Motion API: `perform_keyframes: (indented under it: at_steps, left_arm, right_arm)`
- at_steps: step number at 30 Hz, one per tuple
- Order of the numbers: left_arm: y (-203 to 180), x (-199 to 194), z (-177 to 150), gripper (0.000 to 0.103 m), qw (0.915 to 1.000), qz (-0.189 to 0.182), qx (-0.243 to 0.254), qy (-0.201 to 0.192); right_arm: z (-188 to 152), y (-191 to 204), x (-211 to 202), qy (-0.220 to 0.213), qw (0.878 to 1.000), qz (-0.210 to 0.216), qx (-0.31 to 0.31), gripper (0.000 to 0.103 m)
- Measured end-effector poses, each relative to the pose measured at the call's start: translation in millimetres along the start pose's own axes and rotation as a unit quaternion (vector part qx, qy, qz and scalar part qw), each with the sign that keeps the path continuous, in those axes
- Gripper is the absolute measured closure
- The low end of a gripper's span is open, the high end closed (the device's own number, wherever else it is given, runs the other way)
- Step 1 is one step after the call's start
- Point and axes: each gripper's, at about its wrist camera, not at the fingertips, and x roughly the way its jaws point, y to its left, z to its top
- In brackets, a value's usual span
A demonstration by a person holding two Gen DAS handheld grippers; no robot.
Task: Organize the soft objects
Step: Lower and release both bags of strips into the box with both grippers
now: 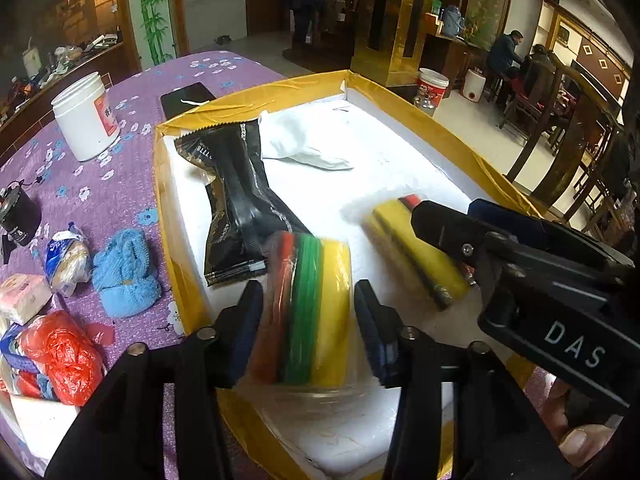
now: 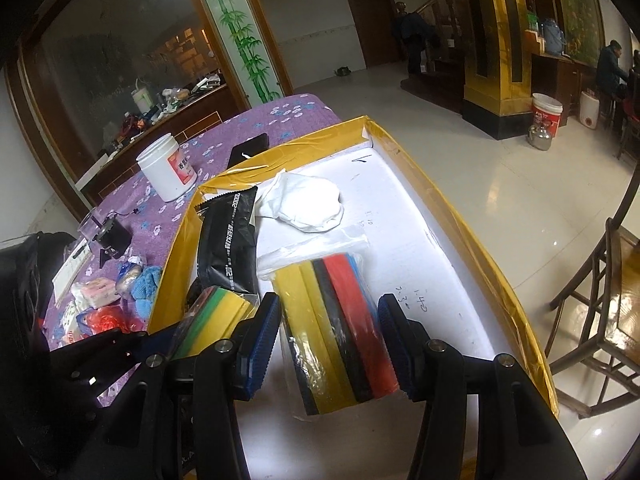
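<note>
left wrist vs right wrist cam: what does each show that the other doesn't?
Left wrist only: the right gripper from outside, on its sponge pack.
Right wrist only: that pack's black, red and blue layers, and the wooden chair.
Both: gold-edged box, black packet, white cloth, white jar, left gripper's sponge pack.

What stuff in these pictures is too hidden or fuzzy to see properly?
- Left wrist view: the sponge pack between the left gripper fingers is motion-blurred; contact unclear.
- Left wrist view: the second sponge pack is blurred and partly hidden by the right gripper.
- Both views: the white jar label is too small to read.
</note>
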Motion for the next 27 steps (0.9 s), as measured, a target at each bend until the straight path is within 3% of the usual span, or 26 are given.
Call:
perform_keyframes:
  at_steps: [18, 27]
  left_arm:
    - [9.2, -37.6, -2.6, 0.053, 0.9981, 0.024, 0.021, -0.053]
    - [25.7, -67.7, -14.1, 0.053, 0.9926, 0.067, 0.024, -0.098]
  right_arm:
    - [3.2, 23.9, -43.1, -0.055, 0.998, -0.017, -0.039, 0.039]
    - [2.5, 49.8, -61.3, -0.078, 0.995, -0.005, -0.061, 0.038]
